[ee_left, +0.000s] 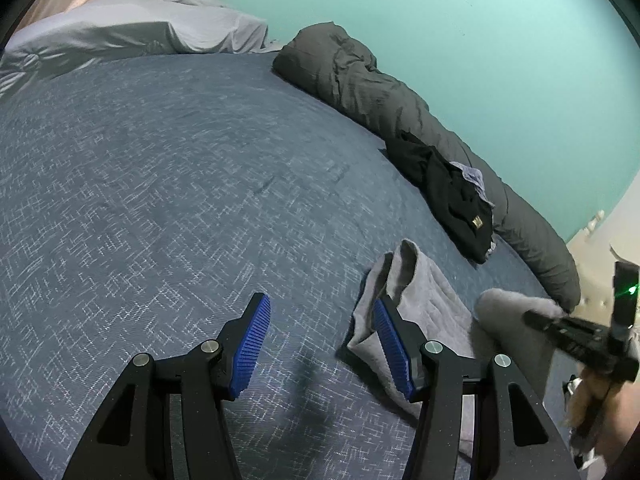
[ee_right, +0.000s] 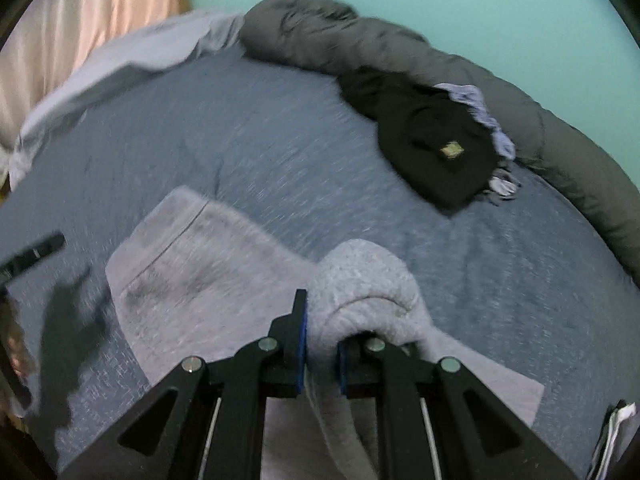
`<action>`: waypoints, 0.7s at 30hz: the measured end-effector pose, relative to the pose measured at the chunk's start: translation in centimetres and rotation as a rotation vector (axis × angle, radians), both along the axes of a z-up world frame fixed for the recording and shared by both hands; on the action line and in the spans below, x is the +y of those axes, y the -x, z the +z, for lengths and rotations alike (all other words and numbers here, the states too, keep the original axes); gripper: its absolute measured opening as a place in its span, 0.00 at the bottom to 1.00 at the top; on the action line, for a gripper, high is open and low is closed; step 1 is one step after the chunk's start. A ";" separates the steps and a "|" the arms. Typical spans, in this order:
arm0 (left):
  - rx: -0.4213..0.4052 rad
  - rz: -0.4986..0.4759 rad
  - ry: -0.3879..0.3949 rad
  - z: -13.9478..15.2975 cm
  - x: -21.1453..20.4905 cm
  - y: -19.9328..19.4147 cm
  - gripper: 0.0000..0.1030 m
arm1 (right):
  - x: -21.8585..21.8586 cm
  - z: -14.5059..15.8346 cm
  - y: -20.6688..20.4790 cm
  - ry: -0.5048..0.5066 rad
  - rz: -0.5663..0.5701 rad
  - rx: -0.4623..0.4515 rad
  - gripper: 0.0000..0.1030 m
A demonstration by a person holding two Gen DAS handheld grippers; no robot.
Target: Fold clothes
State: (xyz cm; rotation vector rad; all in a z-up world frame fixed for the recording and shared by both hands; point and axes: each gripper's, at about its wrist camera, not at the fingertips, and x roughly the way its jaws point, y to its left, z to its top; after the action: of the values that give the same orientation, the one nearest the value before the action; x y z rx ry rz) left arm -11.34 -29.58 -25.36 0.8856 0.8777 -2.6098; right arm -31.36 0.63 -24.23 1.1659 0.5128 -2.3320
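Bed (ee_left: 140, 168), blue-flecked cover; rolled dark duvet (ee_left: 400, 92) along its far edge, black garment (ee_right: 432, 140) against it. Grey garment (ee_right: 200, 280) near the bed's near edge, one part lifted. Right gripper (ee_right: 320, 344) pinches that raised fold; a shallow bite could slip, dropping it. Left gripper (ee_left: 320, 340) gapes wide, empty.

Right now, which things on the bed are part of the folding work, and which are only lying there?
Part of the job:
- grey garment, a fold of it pinched in the right gripper
- left gripper, open beside it
- black garment, probably waiting for its turn

Only lying about:
- dark grey duvet along the wall
- pillow
- blue bedsheet
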 end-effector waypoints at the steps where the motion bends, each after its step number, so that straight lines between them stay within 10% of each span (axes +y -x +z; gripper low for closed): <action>1: 0.000 0.001 0.000 0.0 -0.1 0.0 0.57 | -0.7 -0.4 -0.2 0.001 0.006 -0.007 0.14; 8: 0.001 0.002 -0.002 0.0 -0.1 0.0 0.57 | -2.5 -1.1 -1.9 0.016 0.063 -0.040 0.34; 12: -0.015 -0.003 0.013 -0.1 0.0 0.3 0.57 | -2.8 -1.2 -2.7 0.063 0.089 -0.063 0.64; 21: -0.036 0.028 0.027 -0.6 -1.2 -0.2 0.57 | -4.0 -1.9 -4.6 0.149 0.151 -0.121 0.65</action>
State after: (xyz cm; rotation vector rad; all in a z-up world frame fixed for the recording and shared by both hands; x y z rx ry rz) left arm -11.17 -30.76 -25.98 0.9039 0.8374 -2.5673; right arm -26.75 -3.34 -26.16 1.1478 0.3641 -2.1182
